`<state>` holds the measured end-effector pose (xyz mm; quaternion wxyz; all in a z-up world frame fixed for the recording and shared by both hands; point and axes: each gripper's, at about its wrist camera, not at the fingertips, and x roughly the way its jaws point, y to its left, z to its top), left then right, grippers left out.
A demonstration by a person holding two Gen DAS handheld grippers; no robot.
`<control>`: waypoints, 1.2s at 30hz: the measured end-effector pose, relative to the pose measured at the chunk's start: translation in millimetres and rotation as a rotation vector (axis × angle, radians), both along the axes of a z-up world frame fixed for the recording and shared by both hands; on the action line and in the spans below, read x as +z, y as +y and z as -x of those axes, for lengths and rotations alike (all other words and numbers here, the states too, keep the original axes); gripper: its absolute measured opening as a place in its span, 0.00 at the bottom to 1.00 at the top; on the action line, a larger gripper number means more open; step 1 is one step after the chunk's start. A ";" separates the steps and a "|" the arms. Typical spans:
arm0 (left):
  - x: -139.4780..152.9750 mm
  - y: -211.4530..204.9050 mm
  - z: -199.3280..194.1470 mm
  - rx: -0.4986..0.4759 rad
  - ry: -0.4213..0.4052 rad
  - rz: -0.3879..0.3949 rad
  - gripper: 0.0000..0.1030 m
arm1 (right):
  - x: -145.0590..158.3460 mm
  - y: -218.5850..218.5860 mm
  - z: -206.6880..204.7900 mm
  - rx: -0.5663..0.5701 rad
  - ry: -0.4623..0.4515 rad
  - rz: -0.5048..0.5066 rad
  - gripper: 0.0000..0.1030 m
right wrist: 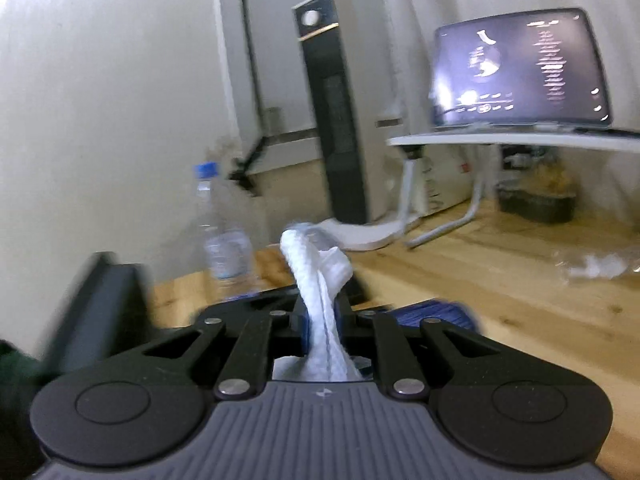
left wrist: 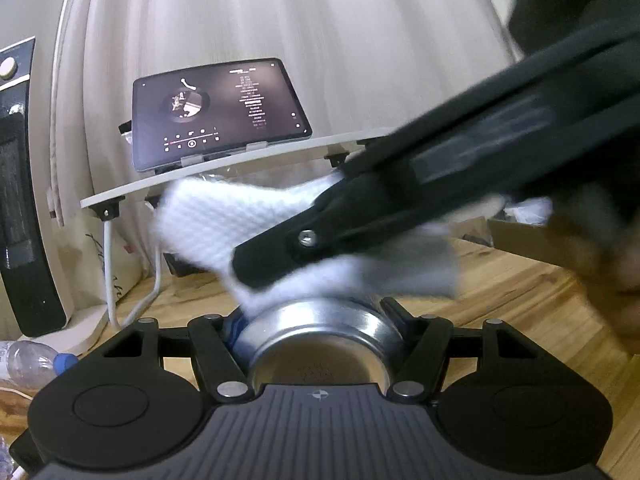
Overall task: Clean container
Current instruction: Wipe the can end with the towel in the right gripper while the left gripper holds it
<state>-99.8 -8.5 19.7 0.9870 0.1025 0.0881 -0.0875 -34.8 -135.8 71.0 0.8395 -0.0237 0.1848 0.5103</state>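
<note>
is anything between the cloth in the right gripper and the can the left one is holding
Nothing visible. The white cloth pinched in the right gripper hangs directly over the metal can clamped in the left gripper, seemingly touching its side; no other object sits between them.

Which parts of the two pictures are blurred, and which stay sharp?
Left wrist view: the black right claw and its white woven cloth smear with motion; the shiny metal can stays sharp. Right wrist view: the clear plastic bottle and dark tablet screen blur, the cloth less.
</note>
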 end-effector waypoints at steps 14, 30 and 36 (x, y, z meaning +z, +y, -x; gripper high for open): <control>1.0 11.6 -3.6 0.008 0.019 0.062 0.65 | -5.7 -3.9 16.7 0.061 -0.006 -0.045 0.15; 1.1 25.3 -5.4 0.039 0.036 0.141 0.65 | -18.6 -25.7 -6.8 0.006 0.090 -0.137 0.15; 0.2 26.6 -3.4 0.052 0.031 0.152 0.65 | -23.9 -37.1 -9.1 0.034 0.169 -0.177 0.15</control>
